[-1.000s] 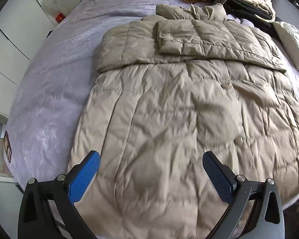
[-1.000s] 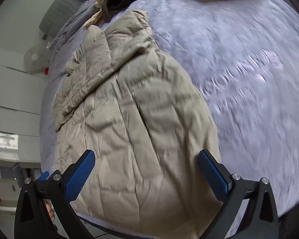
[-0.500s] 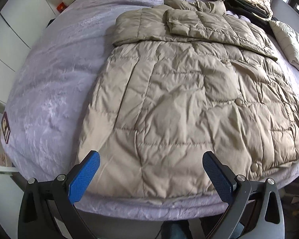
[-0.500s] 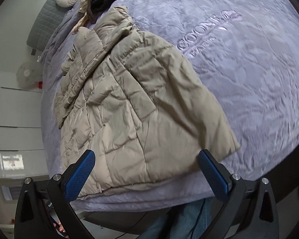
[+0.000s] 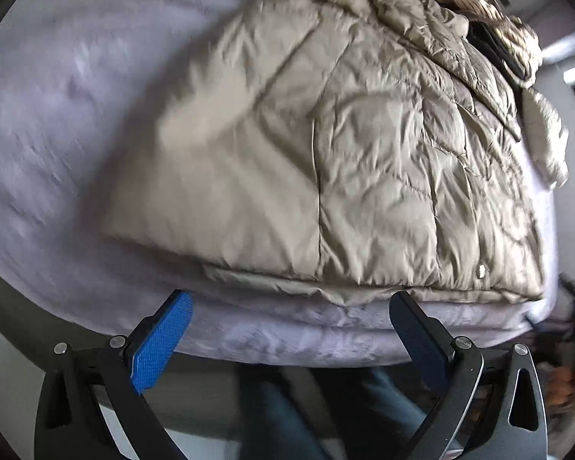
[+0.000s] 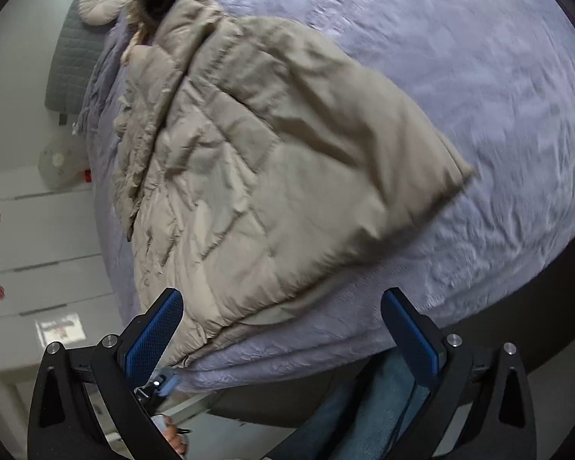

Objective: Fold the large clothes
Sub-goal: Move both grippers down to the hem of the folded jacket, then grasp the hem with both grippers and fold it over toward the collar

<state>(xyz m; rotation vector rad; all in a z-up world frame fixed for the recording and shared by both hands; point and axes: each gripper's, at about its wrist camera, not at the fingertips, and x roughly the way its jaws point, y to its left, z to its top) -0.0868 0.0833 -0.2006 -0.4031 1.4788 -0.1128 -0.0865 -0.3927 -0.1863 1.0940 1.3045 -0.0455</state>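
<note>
A large beige quilted down coat lies flat on a lavender bedspread, its sleeves folded across the upper part and its hem along the near bed edge. My left gripper hangs open just below that hem, off the mattress edge, with nothing between its blue pads. In the right wrist view the same coat runs diagonally over the bedspread. My right gripper is open, its left pad just over the hem corner, holding nothing. The left gripper's tip shows below the bed edge there.
A striped beige garment and dark clothes are heaped at the far end of the bed, with a pale folded item at the right. A round cushion, a fan and white drawers stand to the left. The person's jeans-clad legs are at the bed edge.
Both grippers have drawn back from above the coat and dropped to the near bed edge; the coat's hem now sits just ahead of the fingers. Both stayed open. The coat has not moved.
</note>
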